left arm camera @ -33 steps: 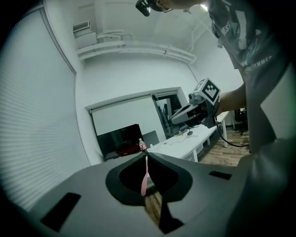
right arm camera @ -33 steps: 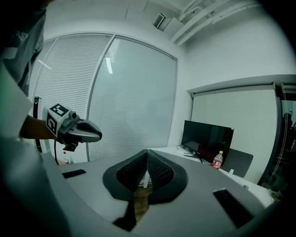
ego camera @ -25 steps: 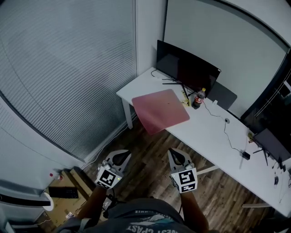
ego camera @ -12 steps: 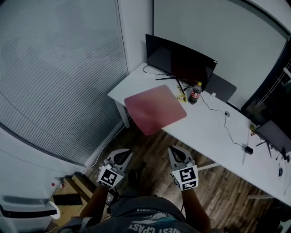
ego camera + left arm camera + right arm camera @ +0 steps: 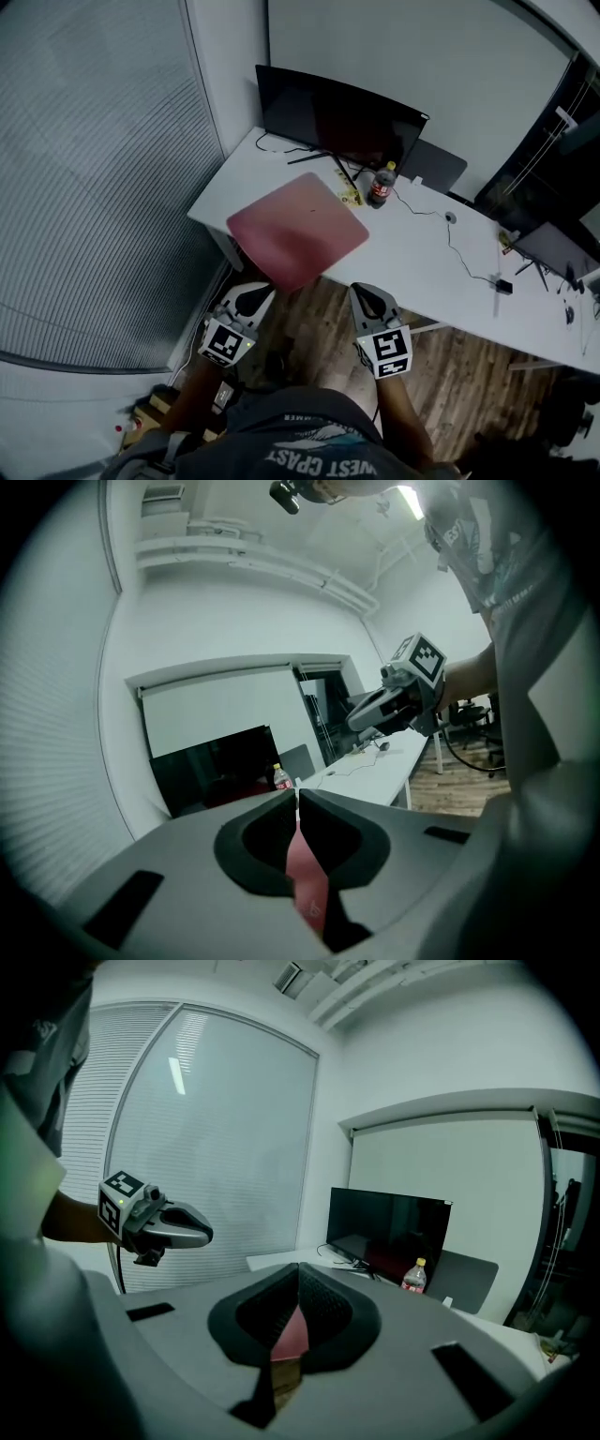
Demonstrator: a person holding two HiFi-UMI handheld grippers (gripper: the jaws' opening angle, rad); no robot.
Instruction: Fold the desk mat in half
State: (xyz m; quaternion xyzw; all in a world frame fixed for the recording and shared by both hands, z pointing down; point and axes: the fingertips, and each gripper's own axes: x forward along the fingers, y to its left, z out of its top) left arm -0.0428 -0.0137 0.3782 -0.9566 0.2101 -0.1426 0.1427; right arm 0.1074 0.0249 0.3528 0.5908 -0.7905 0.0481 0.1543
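- Left hand-held gripper (image 5: 253, 294) closed, jaws tip to tip, nothing between them; only the mat far off shows through the slit.
- Right hand-held gripper (image 5: 367, 293) same: shut and empty. Both held level-ish over the brown wood-plank floor (image 5: 450, 375), side by side, well apart from the table.
- Task thing: dusty-pink rectangular soft desk mat (image 5: 295, 230), at 12 o'clock from the two grippers in the head view. Lies flat and unfolded on the long white table (image 5: 441, 267), turned diagonal, near corner hanging over the table's front edge.
- Black curved monitor (image 5: 342, 117) at 12–1 o'clock behind the mat; plastic cola bottle with red label (image 5: 380, 185) at 2 o'clock of the mat, near it, not touching.
- Progress: nothing done yet. No crease, no lifted edge, no contact. Looks like the approach phase.
- Left to do, as I judge it: close the gap, open the jaws, take one edge or two corners, carry it over to the opposite edge, press flat.
- Versus the earlier head views: table and mat sit lower and further toward 9 o'clock in the picture and look larger, so the person has walked closer. Grippers keep the same pose and stay shut. Mat unmoved on the table.
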